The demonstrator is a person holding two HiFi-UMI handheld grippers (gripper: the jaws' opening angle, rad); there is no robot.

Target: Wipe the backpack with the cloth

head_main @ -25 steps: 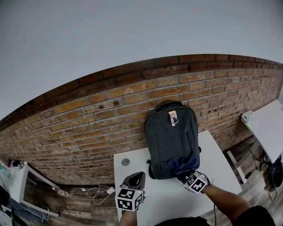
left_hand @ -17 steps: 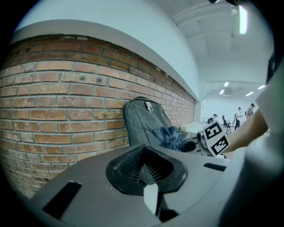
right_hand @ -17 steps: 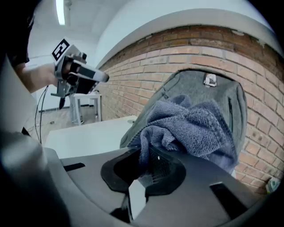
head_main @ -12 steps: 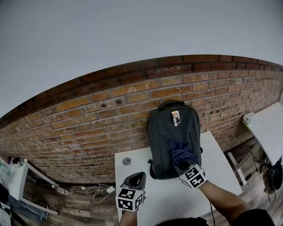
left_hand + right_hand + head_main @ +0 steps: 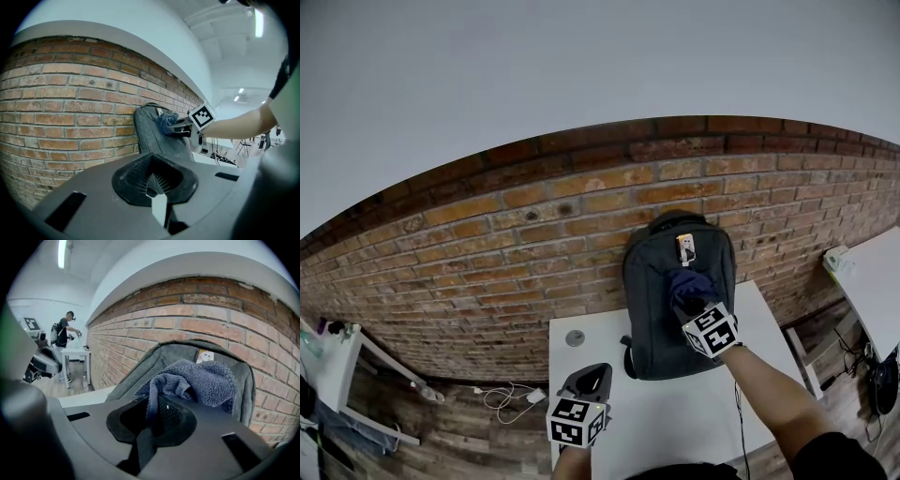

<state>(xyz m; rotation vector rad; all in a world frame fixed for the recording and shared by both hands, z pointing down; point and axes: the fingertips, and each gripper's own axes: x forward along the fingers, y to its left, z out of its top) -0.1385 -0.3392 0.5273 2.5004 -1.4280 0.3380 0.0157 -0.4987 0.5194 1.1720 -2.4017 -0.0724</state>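
A dark grey backpack point(image 5: 659, 323) stands upright on the white table point(image 5: 675, 417), leaning against the brick wall. It carries a small light tag point(image 5: 685, 248) near its top. My right gripper point(image 5: 694, 302) is shut on a dark blue cloth point(image 5: 687, 284) and presses it on the backpack's upper front, just below the tag. In the right gripper view the cloth point(image 5: 201, 380) bunches out of the jaws against the backpack point(image 5: 140, 366). My left gripper point(image 5: 589, 373) hovers low over the table's front left, shut and holding nothing, to the left of the backpack point(image 5: 150, 138).
A brick wall point(image 5: 516, 253) rises right behind the table. A round grommet point(image 5: 573, 337) sits in the table's left part. Another white table point(image 5: 872, 281) stands at right, cables point(image 5: 511, 398) lie on the floor at left. A person point(image 5: 63, 331) stands far off by a small table.
My right gripper has slid the cloth up the backpack's front, from the bottom edge to just under the tag. The left gripper has stayed put.
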